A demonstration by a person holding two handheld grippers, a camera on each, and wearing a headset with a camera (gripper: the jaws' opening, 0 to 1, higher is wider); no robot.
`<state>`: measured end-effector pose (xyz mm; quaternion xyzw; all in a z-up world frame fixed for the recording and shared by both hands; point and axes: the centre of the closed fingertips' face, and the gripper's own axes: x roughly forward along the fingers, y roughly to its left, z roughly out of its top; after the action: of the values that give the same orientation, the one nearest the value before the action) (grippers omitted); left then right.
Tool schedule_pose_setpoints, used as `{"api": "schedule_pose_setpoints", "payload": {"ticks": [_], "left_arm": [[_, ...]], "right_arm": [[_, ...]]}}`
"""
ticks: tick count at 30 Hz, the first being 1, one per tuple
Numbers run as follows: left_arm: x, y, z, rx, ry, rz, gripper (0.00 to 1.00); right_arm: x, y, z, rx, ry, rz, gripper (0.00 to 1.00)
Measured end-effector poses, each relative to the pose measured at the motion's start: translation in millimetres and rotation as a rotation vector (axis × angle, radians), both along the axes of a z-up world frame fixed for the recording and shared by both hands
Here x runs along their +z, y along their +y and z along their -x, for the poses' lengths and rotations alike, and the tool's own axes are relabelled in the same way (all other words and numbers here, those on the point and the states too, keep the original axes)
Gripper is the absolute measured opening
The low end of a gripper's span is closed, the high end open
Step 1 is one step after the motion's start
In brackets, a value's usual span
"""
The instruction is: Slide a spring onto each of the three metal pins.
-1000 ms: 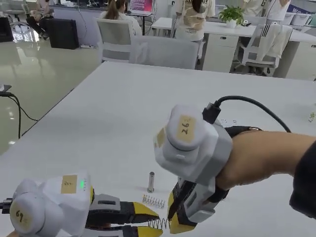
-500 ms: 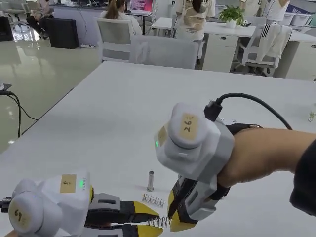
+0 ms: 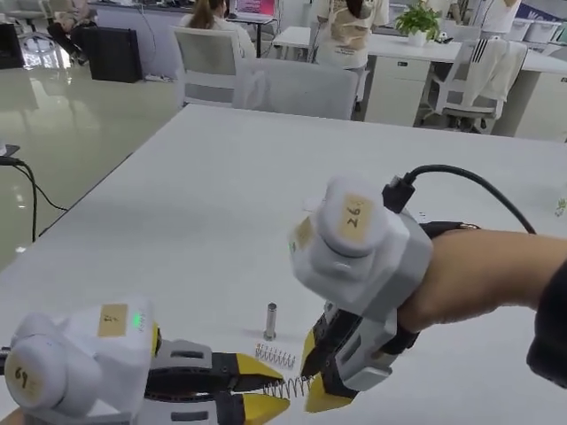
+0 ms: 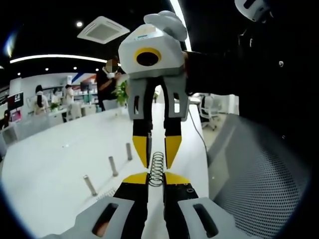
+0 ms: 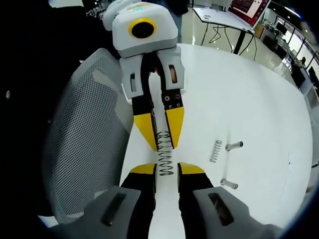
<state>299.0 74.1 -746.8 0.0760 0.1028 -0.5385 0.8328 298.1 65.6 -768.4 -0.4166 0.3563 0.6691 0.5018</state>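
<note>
Above the desk [image 3: 195,204] near its front edge, left gripper [image 4: 156,178] and right gripper [image 5: 168,169] clench opposite ends of a light, floppy-looking spring [image 5: 164,152].

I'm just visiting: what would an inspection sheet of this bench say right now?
Surface: white table.
Job's things: three metal pins standing bare; loose spring lying beside one; held spring bridging both grippers.
Clutter: small unclear item at table's right edge.
Grippers: left gripper and right gripper each shut on an end of held spring.
Cables: black cable from right gripper; floor cable at left.
Surroundings: office chairs, desks, people, potted plant.
</note>
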Motion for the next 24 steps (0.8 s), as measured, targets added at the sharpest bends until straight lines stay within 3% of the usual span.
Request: {"api": "schedule_pose_setpoints", "payload": {"ticks": [10, 18, 24], "left_arm": [[8.4, 3.3, -3.7, 0.028, -0.002, 0.038, 0.03], [6.6, 4.5, -6.0, 0.035, -0.002, 0.034, 0.03], [8.5, 5.6, -8.0, 0.040, -0.007, 0.037, 0.03]], "right_arm": [[2.3, 1.6, -2.5, -0.037, 0.008, -0.052, 0.08], [22.1, 10.8, -3.6, -0.045, -0.006, -0.104, 0.08], [31.6, 19.2, -2.0, -0.030, -0.027, -0.113, 0.08]]}}
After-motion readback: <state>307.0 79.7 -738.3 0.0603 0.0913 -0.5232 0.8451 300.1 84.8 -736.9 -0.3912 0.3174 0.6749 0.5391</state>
